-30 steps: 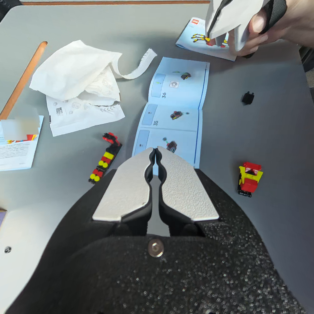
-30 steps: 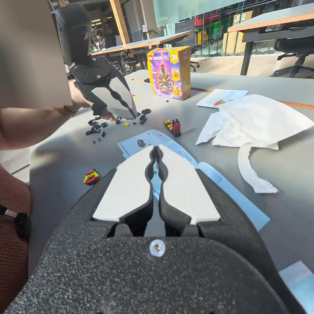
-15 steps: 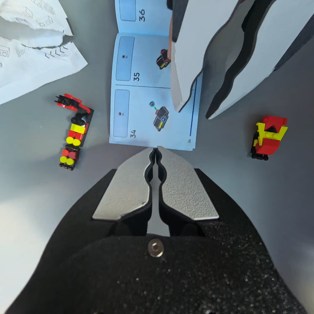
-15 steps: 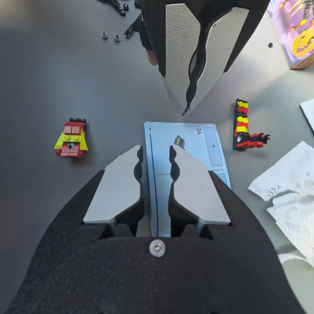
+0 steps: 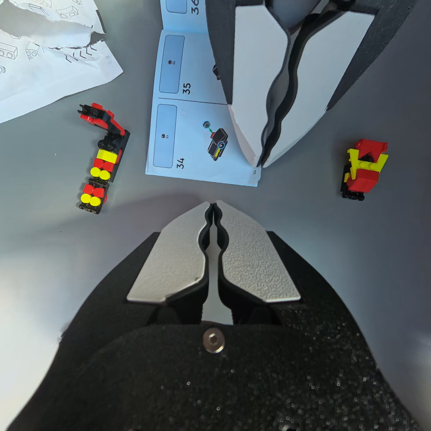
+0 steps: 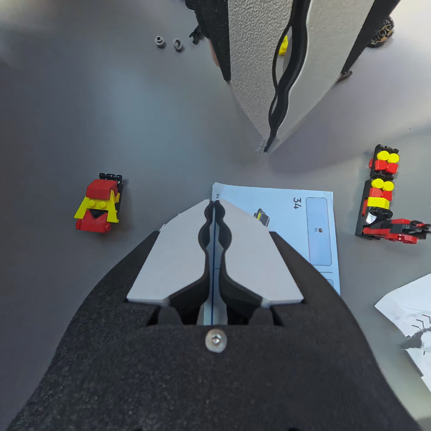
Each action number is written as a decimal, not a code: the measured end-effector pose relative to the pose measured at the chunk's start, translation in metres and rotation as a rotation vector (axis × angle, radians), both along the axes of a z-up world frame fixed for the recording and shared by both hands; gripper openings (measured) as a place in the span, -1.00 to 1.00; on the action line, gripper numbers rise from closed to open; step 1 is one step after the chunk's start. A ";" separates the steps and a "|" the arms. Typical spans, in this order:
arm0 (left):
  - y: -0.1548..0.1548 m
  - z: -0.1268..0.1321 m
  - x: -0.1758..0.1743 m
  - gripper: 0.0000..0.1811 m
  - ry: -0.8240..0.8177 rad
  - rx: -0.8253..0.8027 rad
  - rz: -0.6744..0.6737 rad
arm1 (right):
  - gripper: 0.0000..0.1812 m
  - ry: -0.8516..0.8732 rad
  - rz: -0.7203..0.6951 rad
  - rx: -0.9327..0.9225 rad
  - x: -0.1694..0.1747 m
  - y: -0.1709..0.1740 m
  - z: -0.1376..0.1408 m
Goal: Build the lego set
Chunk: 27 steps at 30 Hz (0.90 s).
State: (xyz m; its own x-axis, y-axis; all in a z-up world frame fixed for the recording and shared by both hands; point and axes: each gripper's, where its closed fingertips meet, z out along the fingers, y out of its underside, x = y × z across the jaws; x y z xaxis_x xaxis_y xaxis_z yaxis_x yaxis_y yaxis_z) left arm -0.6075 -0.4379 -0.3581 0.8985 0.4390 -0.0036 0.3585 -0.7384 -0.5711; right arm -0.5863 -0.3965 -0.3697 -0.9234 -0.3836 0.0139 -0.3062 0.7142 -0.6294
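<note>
A light-blue instruction booklet [image 5: 198, 116] lies open on the grey table; it also shows in the right wrist view [image 6: 291, 221]. My right gripper [image 6: 214, 201] is shut with its tips on the booklet's near corner edge, and it also shows in the left wrist view [image 5: 258, 164]. I cannot tell whether a page is pinched. My left gripper [image 5: 212, 204] is shut and empty, just short of the booklet, facing the right one [image 6: 265, 149]. A long red, yellow and black lego assembly [image 5: 100, 158] [image 6: 382, 193] lies on one side of the booklet. A small red and yellow assembly [image 5: 363, 170] [image 6: 99, 205] lies on the other.
A torn white paper bag [image 5: 46, 58] lies beyond the long assembly; its corner shows in the right wrist view [image 6: 408, 326]. Two small grey round pieces [image 6: 159, 42], a black piece [image 6: 196, 37] and a yellow piece [image 6: 283, 45] lie behind the left gripper. The tips of one gripper are about 5 cm away from the tips of the other. The black piece [image 6: 196, 37] sits 12 cm or so from the ends of my left fingers.
My right gripper, open half a second ago, has shut at the booklet's corner. Both grippers have dropped from a raised pose to point down at the table, tips near each other.
</note>
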 end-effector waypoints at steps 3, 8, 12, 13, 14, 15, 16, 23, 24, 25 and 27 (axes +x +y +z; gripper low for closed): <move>0.001 0.000 0.002 -1.00 -0.003 0.007 -0.010 | -0.99 -0.033 -0.022 -0.020 -0.001 0.001 0.002; 0.006 0.005 0.005 -1.00 -0.008 0.037 -0.030 | -0.98 -0.094 -0.041 -0.045 -0.001 0.004 0.005; 0.006 0.004 0.005 -1.00 -0.008 0.027 -0.032 | -0.96 -0.083 -0.033 -0.037 0.000 0.004 0.003; 0.006 0.004 0.005 -1.00 -0.008 0.025 -0.032 | -0.98 -0.079 -0.031 -0.035 0.000 0.004 0.003; 0.006 0.004 0.005 -1.00 -0.006 0.023 -0.032 | -0.99 -0.074 -0.029 -0.038 0.000 0.004 0.003; 0.007 0.004 0.005 -1.00 -0.005 0.023 -0.033 | -1.00 -0.077 -0.027 -0.041 0.001 0.003 0.003; 0.007 0.004 0.005 -1.00 -0.003 0.022 -0.033 | -1.00 -0.080 -0.032 -0.047 0.000 0.003 0.004; 0.015 0.017 0.001 -1.00 0.040 0.069 -0.027 | -1.00 -0.261 -0.302 -0.378 -0.033 0.017 0.064; 0.021 0.018 -0.001 -1.00 0.044 0.088 -0.029 | -1.00 -0.291 -0.370 -0.453 -0.042 0.026 0.076; 0.028 0.019 -0.003 -1.00 0.050 0.106 -0.033 | -1.00 -0.314 -0.441 -0.521 -0.052 0.037 0.085; 0.045 0.017 -0.012 -1.00 0.075 0.115 -0.041 | -1.00 -0.339 -0.572 -0.636 -0.068 0.063 0.096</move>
